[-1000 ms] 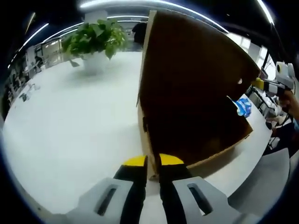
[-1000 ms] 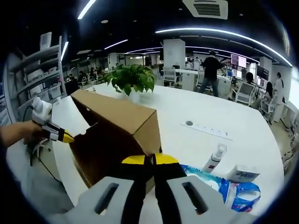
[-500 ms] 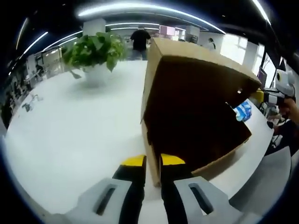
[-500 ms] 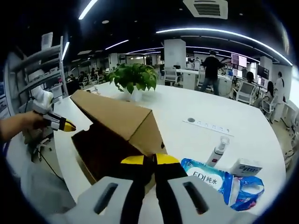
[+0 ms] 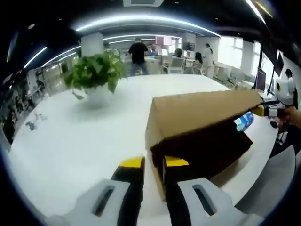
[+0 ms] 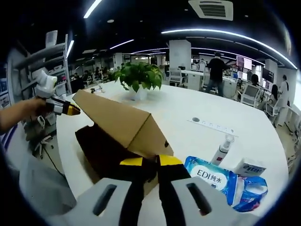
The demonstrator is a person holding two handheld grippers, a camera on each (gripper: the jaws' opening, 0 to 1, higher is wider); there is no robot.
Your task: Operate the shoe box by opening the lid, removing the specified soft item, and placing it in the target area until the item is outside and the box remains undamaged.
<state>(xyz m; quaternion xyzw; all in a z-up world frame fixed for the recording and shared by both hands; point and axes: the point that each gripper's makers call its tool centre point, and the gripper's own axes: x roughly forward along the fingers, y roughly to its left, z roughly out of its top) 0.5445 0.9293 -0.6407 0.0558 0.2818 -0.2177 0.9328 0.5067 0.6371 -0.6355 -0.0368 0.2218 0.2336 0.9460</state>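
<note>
Shoe box [image 5: 207, 141] sits on white table [image 5: 70, 141], lid [image 6: 117, 125] tilted half-open over it. Left gripper [image 5: 153, 165] shows parted jaws at the lid's corner edge, released. Right gripper [image 6: 145, 162] is pinched on the opposite lid corner, likely steadying it; soft item inside is hidden.

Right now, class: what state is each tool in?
Left tool: open, jaws astride an edge of the brown cardboard lid.
Right tool: shut on that lid.
</note>
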